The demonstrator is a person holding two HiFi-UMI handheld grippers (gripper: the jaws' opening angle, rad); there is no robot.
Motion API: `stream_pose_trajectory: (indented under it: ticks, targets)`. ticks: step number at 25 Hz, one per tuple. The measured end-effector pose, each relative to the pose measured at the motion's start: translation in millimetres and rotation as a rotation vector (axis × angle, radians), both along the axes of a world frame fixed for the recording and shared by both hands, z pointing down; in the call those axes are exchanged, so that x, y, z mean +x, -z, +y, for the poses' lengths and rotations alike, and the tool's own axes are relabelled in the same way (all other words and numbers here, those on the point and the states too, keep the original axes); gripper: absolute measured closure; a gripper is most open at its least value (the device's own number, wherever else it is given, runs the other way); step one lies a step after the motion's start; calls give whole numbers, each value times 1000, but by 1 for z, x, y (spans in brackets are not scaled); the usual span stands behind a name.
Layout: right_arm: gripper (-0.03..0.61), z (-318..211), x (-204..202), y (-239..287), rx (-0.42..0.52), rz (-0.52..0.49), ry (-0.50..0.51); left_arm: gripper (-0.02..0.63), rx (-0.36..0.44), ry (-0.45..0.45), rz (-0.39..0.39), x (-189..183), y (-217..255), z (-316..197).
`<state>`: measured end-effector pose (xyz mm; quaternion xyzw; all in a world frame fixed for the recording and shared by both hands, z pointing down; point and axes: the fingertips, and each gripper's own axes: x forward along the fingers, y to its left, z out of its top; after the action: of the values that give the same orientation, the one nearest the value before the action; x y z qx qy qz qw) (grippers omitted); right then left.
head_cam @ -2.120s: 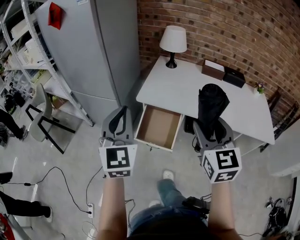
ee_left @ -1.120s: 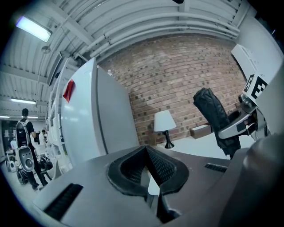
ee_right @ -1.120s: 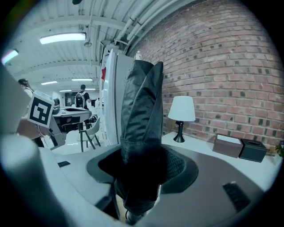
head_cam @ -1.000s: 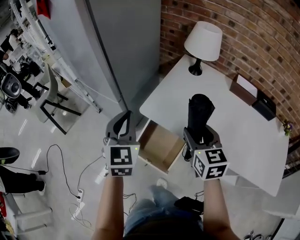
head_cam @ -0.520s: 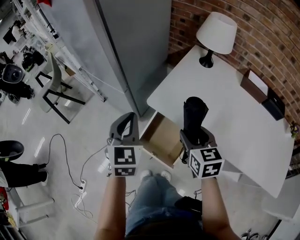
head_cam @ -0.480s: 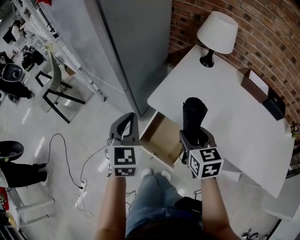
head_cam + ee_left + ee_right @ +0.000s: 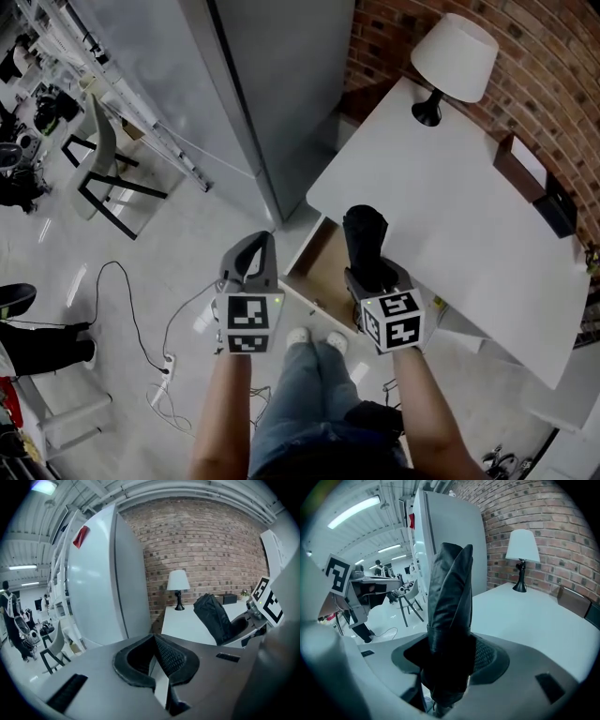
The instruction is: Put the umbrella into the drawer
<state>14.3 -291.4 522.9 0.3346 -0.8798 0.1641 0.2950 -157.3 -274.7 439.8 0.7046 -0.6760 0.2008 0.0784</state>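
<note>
A folded black umbrella (image 7: 364,236) stands upright in my right gripper (image 7: 372,274), whose jaws are shut on its lower part. It hangs over the right side of the open wooden drawer (image 7: 321,264) below the white table (image 7: 450,211). In the right gripper view the umbrella (image 7: 450,597) rises from between the pads of my right gripper (image 7: 450,656) and fills the middle. My left gripper (image 7: 260,246) is left of the drawer, over the floor, shut and empty. In the left gripper view the left gripper (image 7: 153,640) has its tips together, and the umbrella (image 7: 213,618) shows at the right.
A white-shaded lamp (image 7: 456,49) stands at the table's far corner, with a brown box (image 7: 525,169) and a black box (image 7: 561,206) along the brick wall. A grey fridge (image 7: 267,84) stands left of the table. A chair (image 7: 101,159) and floor cables (image 7: 141,305) lie further left.
Both grippers have come lower and nearer to the drawer. The umbrella, held the same way, has shifted left and now overlaps the drawer's right side. The left gripper stays shut.
</note>
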Motion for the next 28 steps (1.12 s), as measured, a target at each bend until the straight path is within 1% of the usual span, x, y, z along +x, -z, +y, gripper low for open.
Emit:
stream_pose_trajectory:
  ticks: [8,18,28]
  targets:
    - [347,5,-25,-59,-51,101,49,612,-50,-31,8,-13,-25,-4]
    - [347,-1,-33,-125,-116,204,94,612,-99,-38,27,-24,-53,-8]
    - [345,-8,-40,-183,-191,301,82,612,-132,-87,36,-23,-80,-18]
